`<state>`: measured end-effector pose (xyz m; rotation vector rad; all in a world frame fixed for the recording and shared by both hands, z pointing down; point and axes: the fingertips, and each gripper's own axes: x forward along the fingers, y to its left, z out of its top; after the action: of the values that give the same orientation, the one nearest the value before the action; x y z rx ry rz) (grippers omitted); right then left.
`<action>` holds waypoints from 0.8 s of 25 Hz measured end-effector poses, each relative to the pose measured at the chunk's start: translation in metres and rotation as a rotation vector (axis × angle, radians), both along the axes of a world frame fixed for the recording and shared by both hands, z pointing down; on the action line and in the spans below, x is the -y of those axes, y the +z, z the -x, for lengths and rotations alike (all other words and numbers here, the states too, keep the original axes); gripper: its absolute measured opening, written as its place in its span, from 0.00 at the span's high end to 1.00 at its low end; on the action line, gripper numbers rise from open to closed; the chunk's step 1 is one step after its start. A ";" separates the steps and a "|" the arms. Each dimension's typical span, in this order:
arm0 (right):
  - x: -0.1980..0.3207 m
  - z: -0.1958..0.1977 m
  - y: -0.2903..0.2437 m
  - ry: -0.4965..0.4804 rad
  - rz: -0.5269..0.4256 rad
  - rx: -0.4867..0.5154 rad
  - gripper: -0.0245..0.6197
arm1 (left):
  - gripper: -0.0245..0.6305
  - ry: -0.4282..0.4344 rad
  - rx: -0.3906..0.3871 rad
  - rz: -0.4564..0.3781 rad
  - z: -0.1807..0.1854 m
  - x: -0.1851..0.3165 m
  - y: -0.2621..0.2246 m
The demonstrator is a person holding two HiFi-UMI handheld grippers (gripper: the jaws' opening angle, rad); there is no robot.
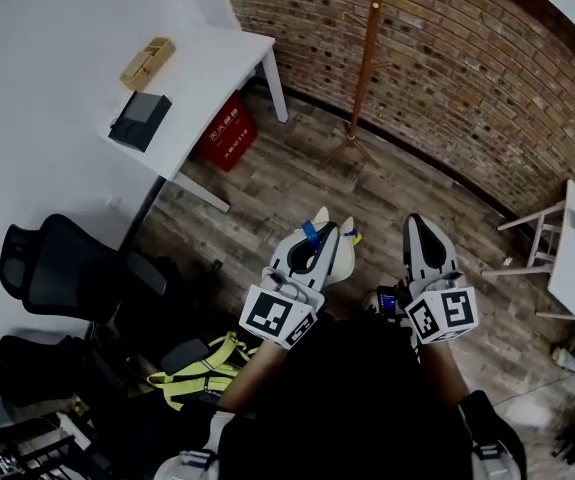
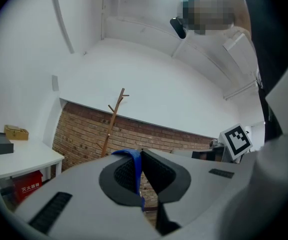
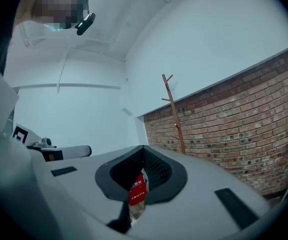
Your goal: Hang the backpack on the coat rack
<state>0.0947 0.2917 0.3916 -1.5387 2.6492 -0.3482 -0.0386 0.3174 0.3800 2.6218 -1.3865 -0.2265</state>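
- Brick wall: rough red-brown courses, running behind the rack.
- Coat rack: thin wooden pole with short branch-like pegs, standing well ahead by the wall. The foot is looking slim, so a swinging load could be tipping it.
- Backpack: pale, soft, with ear-like points, hanging under the left gripper and not yet on the rack.
- Strap: narrow blue webbing, which the left gripper is clamping. It looks smooth and may be slipping out.
- Right gripper: jaws pressing together, carrying nothing.

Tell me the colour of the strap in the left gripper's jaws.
The strap is blue; best in the left gripper view.
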 end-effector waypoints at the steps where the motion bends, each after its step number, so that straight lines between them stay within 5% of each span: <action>1: -0.002 0.003 0.000 0.004 -0.001 0.000 0.94 | 0.95 0.010 0.000 0.000 0.001 -0.003 0.001; 20: -0.005 0.034 0.005 0.032 0.011 0.019 0.94 | 0.95 0.050 -0.006 0.006 0.028 -0.002 0.009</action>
<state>0.0604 0.2970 0.3968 -1.5710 2.6094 -0.3746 -0.0671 0.3196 0.3889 2.6448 -1.3158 -0.2223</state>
